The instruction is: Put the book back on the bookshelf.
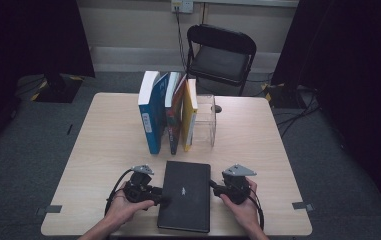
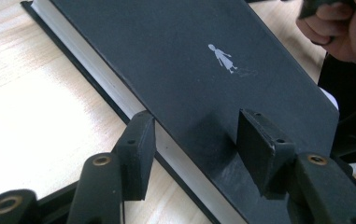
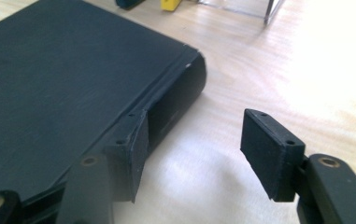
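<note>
**Grippers flank black book, neither clamped**

Black book lies flat on the wooden table, near the person's edge, cover up, small white figure printed on it. It sits between the two hands.

Left gripper: at the book's left long edge, the page side. In the left gripper view the jaws straddle that edge, one on the table side by the white page block, the other over the cover. Gap visible around both pads, so released, not pinching. No lift; the book's bottom cover rests on the table.

Right gripper: at the book's right edge, the spine side. In the right gripper view one jaw sits at or against the spine near the corner; can't tell if it actually touches. The other jaw stands well clear over bare table. Jaws apart, nothing gripped.

Behind the book, mid-table: row of upright books, blue, dark/orange and yellow, leaning slightly. Clear plastic holder just beside the yellow one on its right. Black folding chair stands beyond the far table edge.
</note>
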Demonstrator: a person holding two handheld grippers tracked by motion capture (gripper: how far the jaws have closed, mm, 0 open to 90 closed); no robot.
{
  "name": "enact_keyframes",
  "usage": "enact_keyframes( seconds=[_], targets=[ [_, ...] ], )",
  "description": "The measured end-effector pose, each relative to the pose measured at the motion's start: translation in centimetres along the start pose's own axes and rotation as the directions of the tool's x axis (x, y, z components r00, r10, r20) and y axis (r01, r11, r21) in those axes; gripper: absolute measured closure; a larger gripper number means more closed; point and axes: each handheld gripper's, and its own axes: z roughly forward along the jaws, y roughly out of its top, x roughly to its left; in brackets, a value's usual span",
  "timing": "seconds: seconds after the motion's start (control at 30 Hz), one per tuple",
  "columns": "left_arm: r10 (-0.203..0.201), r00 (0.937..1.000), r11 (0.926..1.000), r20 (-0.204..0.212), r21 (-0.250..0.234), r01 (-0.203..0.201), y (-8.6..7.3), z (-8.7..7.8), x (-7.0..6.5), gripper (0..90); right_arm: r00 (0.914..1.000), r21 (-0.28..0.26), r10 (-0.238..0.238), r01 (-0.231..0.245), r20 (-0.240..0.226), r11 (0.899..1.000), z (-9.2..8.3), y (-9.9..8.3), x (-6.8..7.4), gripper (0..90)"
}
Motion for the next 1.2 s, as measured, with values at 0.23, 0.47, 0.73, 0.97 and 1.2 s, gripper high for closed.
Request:
enact_keyframes(
  seconds=[0.23,0.47,0.73,0.97,1.2],
  targets=[
    [-0.012,0.9993,0.9995,-0.036,-0.030,0.011,0.7,0.5,0.2,43.6,1.0000,0.005,0.003,-0.003,-0.004,1.000,0.2,-0.2,-0.3,37.9],
    [-0.045,0.9976,0.9974,-0.053,-0.058,0.042,1.7,0.9,1.2,46.0,0.9996,0.019,-0.018,0.018,-0.020,1.000,-0.5,-0.6,0.2,42.3],
    [-0.050,0.9974,0.9970,-0.052,-0.062,0.047,1.7,0.8,1.4,46.1,0.9999,-0.008,-0.009,0.009,-0.007,1.000,0.0,0.2,0.2,45.9],
    [-0.066,0.9949,0.9958,-0.076,-0.068,0.061,1.5,0.4,1.7,44.0,0.9999,-0.022,-0.014,0.014,0.001,1.000,0.7,0.6,0.6,48.5],
    [-0.088,0.9926,0.9927,-0.083,-0.090,0.081,1.4,0.2,2.0,44.5,0.9998,-0.013,-0.021,0.021,0.003,1.000,0.9,0.7,0.9,38.5]
  ],
)
